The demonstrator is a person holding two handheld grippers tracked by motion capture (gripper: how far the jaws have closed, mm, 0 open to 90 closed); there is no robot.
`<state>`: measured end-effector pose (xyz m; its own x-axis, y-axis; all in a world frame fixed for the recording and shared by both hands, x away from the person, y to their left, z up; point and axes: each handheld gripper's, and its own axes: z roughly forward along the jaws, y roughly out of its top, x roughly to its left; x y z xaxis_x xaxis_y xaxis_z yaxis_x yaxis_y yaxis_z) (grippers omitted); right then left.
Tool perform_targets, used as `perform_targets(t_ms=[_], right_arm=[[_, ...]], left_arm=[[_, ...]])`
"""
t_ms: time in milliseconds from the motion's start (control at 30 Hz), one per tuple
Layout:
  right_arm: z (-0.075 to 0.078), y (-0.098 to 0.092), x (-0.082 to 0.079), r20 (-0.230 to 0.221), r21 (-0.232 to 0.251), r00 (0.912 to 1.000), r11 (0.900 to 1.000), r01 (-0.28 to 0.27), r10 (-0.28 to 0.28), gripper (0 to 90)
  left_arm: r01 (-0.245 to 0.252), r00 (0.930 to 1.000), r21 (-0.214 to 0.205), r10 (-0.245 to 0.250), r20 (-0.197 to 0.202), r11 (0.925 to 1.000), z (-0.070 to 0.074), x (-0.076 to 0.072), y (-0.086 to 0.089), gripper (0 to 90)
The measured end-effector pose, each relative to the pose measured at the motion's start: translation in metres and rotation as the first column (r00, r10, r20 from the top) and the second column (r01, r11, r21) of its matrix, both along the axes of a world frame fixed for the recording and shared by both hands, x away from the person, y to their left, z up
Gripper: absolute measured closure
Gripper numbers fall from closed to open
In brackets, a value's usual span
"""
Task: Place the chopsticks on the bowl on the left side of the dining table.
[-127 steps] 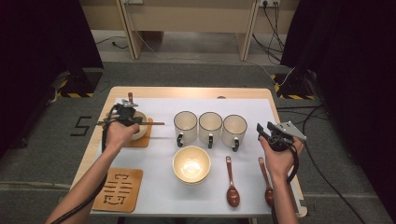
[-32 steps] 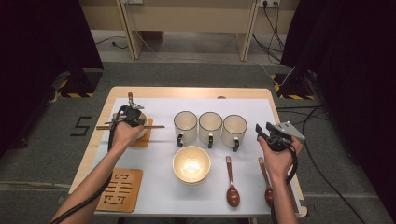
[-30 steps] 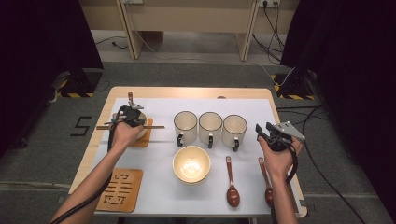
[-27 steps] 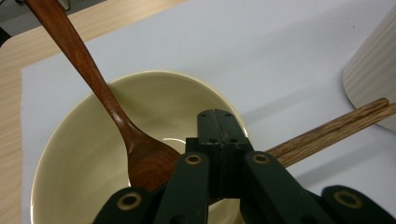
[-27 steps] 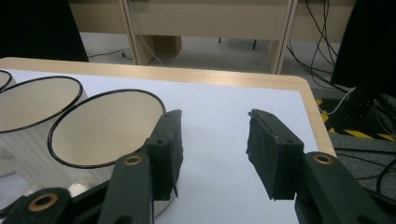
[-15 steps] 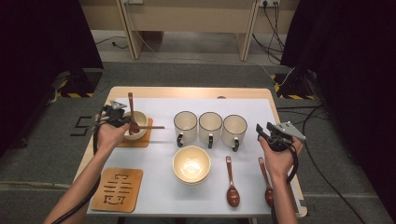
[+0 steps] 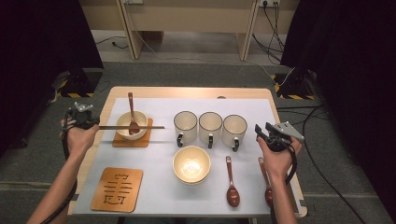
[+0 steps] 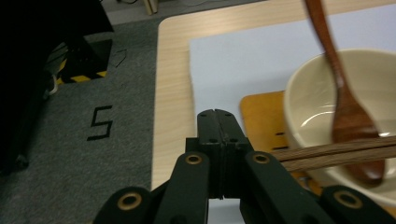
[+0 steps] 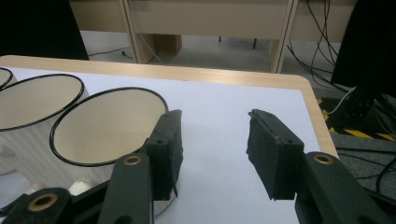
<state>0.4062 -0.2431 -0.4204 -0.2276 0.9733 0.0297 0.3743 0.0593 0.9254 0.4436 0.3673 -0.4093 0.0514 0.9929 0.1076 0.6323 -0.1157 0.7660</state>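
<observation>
My left gripper (image 7: 84, 115) hangs at the table's left edge, left of a cream bowl (image 7: 124, 128) on a wooden coaster (image 7: 145, 138). In the left gripper view its jaws (image 8: 217, 115) are pressed flat together with nothing between them. A wooden spoon (image 7: 131, 113) leans in that bowl and a pair of chopsticks (image 7: 149, 127) lies across its rim; the chopsticks' (image 8: 336, 151) near end passes behind my jaw. My right gripper (image 7: 264, 129) stands open to the right of three white mugs (image 7: 210, 127), its jaws (image 9: 215, 135) empty beside the nearest mug (image 9: 107, 126).
A second cream bowl (image 7: 191, 164) sits at front centre. Two wooden spoons (image 7: 232, 183) (image 7: 265, 179) lie at front right, under my right forearm. A carved coaster (image 7: 116, 189) lies at front left. A white mat (image 7: 154, 105) covers most of the table.
My left gripper has drawn away to the left, from over the bowl to the table's left edge, leaving the spoon in the bowl. The chopsticks and the right gripper have kept still.
</observation>
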Motion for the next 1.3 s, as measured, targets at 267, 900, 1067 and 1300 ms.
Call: perform_targets(t_ms=[267,900,1067,1300], right_arm=[[-0.001,0.000,0.001,-0.002,0.001,1.0000,1.0000,-0.003,0.003,54.9],[-0.002,0.001,0.001,-0.010,0.000,0.9999,1.0000,-0.002,0.002,54.9],[-0.001,0.001,0.001,-0.007,0.002,1.0000,1.0000,-0.001,0.001,54.8],[-0.002,0.001,0.001,-0.015,-0.003,0.9999,1.0000,-0.003,0.003,54.7]], left_arm=[[-0.040,0.9977,0.007,0.040,-0.055,0.9992,-0.015,0.000,0.017,89.1],[-0.005,0.9974,0.009,0.005,-0.071,1.0000,-0.019,0.008,0.009,89.1],[-0.014,0.9988,0.015,0.014,-0.047,0.9998,-0.015,0.008,0.008,88.1],[-0.001,0.9998,0.011,0.001,-0.018,0.9999,-0.008,0.007,0.000,86.4]])
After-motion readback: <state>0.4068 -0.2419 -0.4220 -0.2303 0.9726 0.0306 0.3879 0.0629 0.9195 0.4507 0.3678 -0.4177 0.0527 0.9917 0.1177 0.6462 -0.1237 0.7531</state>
